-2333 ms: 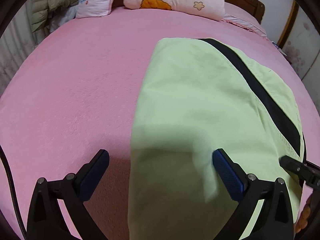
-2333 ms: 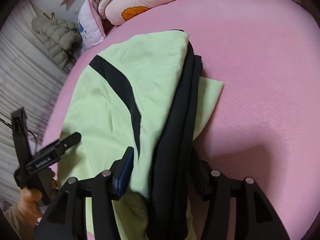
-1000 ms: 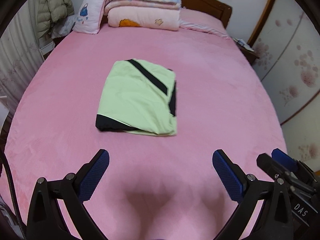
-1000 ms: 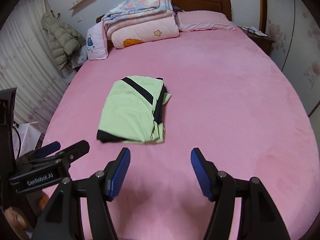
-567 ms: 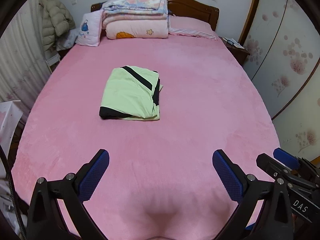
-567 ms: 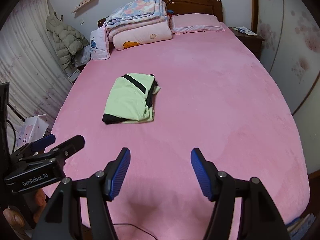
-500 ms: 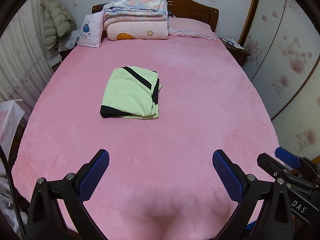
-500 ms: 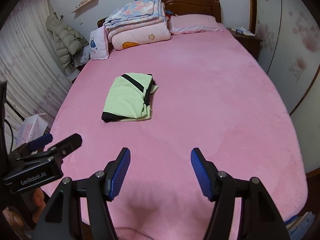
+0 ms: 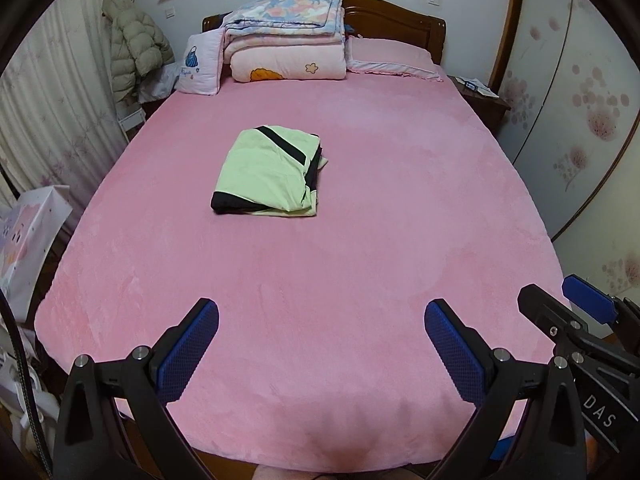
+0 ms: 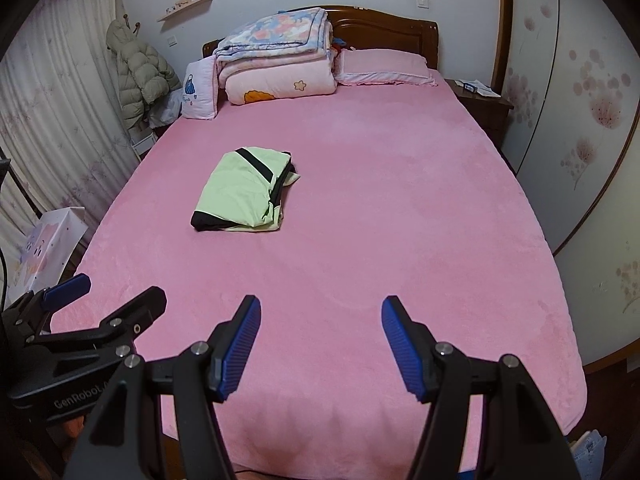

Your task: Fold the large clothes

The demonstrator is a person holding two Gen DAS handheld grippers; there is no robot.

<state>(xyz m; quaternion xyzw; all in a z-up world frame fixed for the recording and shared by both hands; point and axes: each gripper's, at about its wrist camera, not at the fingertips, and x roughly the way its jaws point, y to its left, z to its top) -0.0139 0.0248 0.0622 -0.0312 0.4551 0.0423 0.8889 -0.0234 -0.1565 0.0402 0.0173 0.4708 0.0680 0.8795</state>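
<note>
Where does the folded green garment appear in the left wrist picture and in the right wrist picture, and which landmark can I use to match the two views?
Left wrist view: the folded green garment lies on the pink bed, slightly left of centre, in the upper half.
Right wrist view: the folded green garment lies further left, also in the upper half.
Shared landmark: the stack of quilts at the headboard, behind the garment.
</note>
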